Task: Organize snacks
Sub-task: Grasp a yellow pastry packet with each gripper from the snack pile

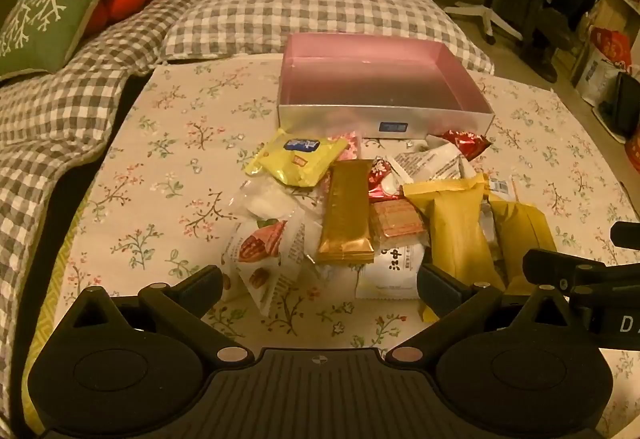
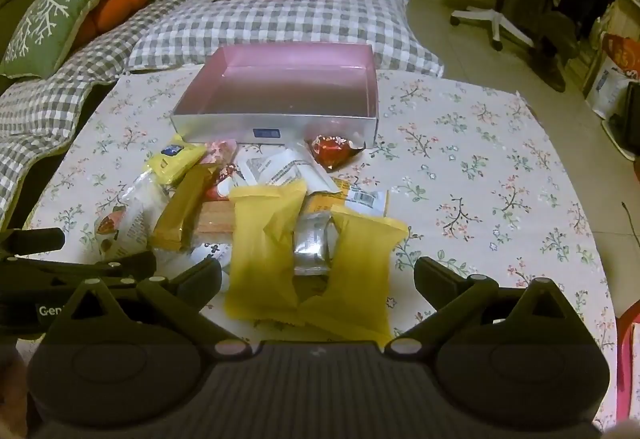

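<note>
Legible writing is scarce. On the white packet at the near edge of the snack pile, dark characters are showing, but they are too small to read with certainty. A barcode label is facing up on an orange-and-white wrapper. The silver front wall of the pink-lined box is carrying a small blue label; its text is not resolving. The right gripper's body, seen from the left wrist view, is showing the letter "D", and the left gripper's body, seen from the right wrist view, is showing "Gen"; both words are running out of frame.

The left gripper is standing with its jaws spread wide and is gripping nothing; the white packet and a nut-printed wrapper are lying between and beyond its fingers, and whether the pads are touching them I cannot tell. The right gripper is likewise standing fully apart and is holding nothing, with two yellow pouches lying between its fingers.

The snacks are lying in a loose heap on the floral tablecloth, just in front of the box. A gold bar wrapper is lying on top of the heap, a yellow packet at its far left, and a red foil packet just beside the box wall.
</note>
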